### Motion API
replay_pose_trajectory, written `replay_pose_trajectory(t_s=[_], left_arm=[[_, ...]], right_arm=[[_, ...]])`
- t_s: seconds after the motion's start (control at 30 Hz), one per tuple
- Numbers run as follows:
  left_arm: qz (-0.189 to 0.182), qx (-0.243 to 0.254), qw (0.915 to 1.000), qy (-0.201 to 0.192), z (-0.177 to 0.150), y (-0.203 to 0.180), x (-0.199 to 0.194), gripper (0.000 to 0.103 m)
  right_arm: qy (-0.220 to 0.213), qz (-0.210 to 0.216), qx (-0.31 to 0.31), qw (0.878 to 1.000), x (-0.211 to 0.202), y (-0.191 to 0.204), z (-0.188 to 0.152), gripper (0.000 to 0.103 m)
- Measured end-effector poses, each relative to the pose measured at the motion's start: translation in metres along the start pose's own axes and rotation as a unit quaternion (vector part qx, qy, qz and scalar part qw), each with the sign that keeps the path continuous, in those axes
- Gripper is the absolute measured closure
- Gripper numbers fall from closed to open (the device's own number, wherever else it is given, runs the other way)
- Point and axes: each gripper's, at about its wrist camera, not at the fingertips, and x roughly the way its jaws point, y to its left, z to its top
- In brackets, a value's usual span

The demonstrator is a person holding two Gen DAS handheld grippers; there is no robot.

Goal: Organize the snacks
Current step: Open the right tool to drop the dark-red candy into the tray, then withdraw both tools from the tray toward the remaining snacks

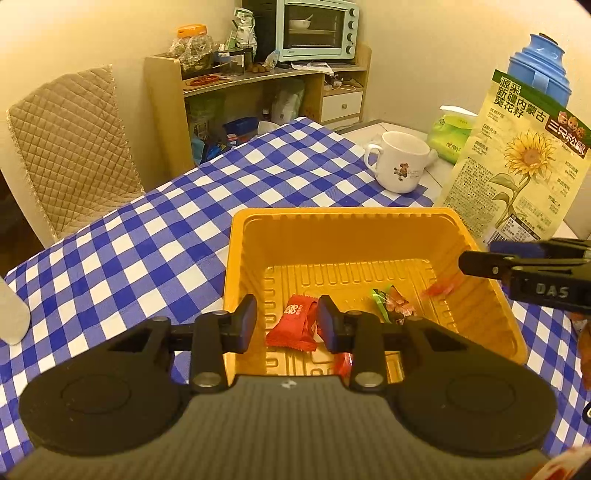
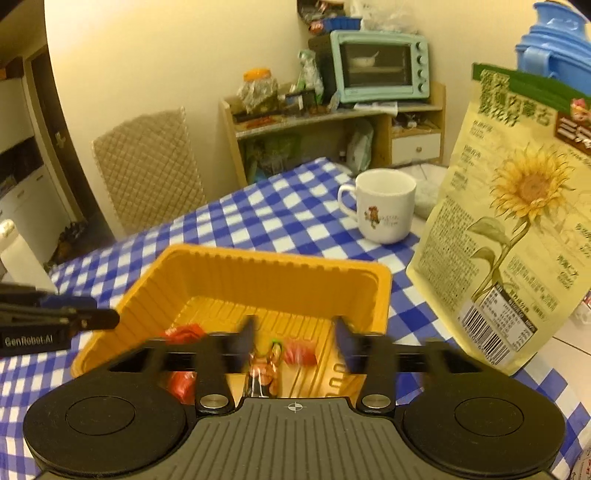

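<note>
Nearest in the left wrist view, the left gripper (image 1: 286,325) tilts down over the near edge of the yellow tray (image 1: 236,258), its jaws parted with nothing pressed between them; a red candy (image 1: 295,325) lies on the tray floor below the gap. In the right wrist view, the right gripper (image 2: 293,343) also angles down over the tray (image 2: 280,269), blurred, jaws apart and released; a green and brown candy (image 2: 267,363) lies on the tray floor below them. A second red candy (image 2: 299,352) lies just beside it.

The tray sits on a blue and white checked tablecloth (image 1: 147,229). Past it stands a white mug (image 1: 400,162), and to the right a sunflower seed bag (image 1: 517,162) stands upright, with a blue flask (image 1: 541,62) behind it. Farther back are a padded chair (image 1: 70,147) and a shelf (image 1: 162,99) carrying a small green oven (image 1: 317,31).
</note>
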Motion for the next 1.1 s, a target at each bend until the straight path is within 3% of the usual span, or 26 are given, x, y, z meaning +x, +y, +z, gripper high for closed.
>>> replay_pose_trajectory(t_s=[0.07,0.23,0.5,1.1], left_arm=[[-0.001,-0.004,1.0,0.0,-0.002,0.0,-0.005,0.068],[0.006,-0.014,0.9999,-0.001,-0.012,-0.003,-0.023,0.057],[0.016,-0.036,0.9992,0.005,-0.037,-0.004,-0.059,0.05],[0.034,-0.077,0.996,0.032,-0.119,-0.013,-0.132,0.05]], right_arm=[[-0.015,0.005,0.003,1.0,-0.007,0.0,-0.001,0.036],[-0.016,0.014,0.011,1.0,-0.024,0.002,-0.001,0.036],[-0.004,0.031,0.025,0.999,-0.06,0.006,-0.021,0.036],[0.056,0.084,-0.005,0.995,-0.115,0.047,-0.089,0.036]])
